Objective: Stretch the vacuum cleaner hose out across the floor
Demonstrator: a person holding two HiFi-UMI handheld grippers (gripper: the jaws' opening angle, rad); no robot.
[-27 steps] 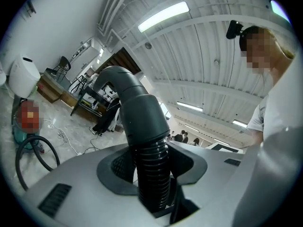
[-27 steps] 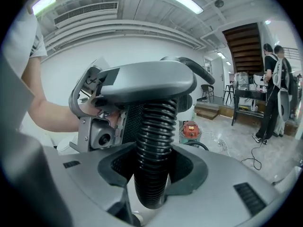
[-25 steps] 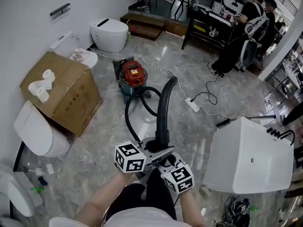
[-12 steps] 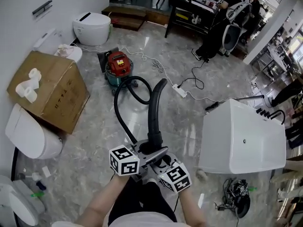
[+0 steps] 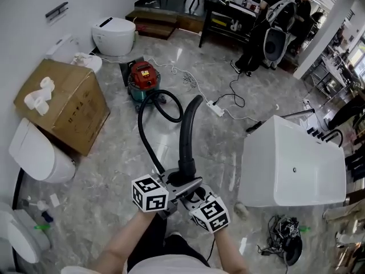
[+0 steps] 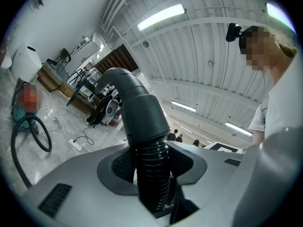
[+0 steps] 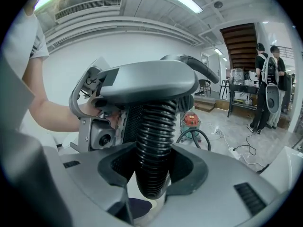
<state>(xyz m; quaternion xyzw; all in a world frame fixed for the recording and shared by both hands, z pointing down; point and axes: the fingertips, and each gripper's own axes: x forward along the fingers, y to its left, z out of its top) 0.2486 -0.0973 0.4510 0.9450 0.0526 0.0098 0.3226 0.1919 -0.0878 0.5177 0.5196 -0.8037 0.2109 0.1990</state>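
Hand-held gripper pair first. Your left hand-held gripper is clamped on the ribbed hose, just under its smooth cuff. Your right hand-held gripper is clamped on the ribs close beside it. The two sit nearly touching in front of you.

Hose position: it leaves the vacuum cleaner on the floor, makes one loop beside the canister, then climbs to your grip. The curved rigid end arches up above the jaws.

Handling, as a judgement:
- It looks light, limp along its length and springy.
- The ribs give the pads purchase, so slip looks unlikely and a hard squeeze seems needless.
- Pull from near the stiff cuff, because the ribs farther down would stretch and recoil.
- Once the loop is taken up, expect the canister to drag after you.

Views: only the head view shows the loop, the canister and the white power lead lying near the hose's path. Only the gripper views show the pads biting on the ribs. The right gripper view also shows your other gripper and hand behind the hose.
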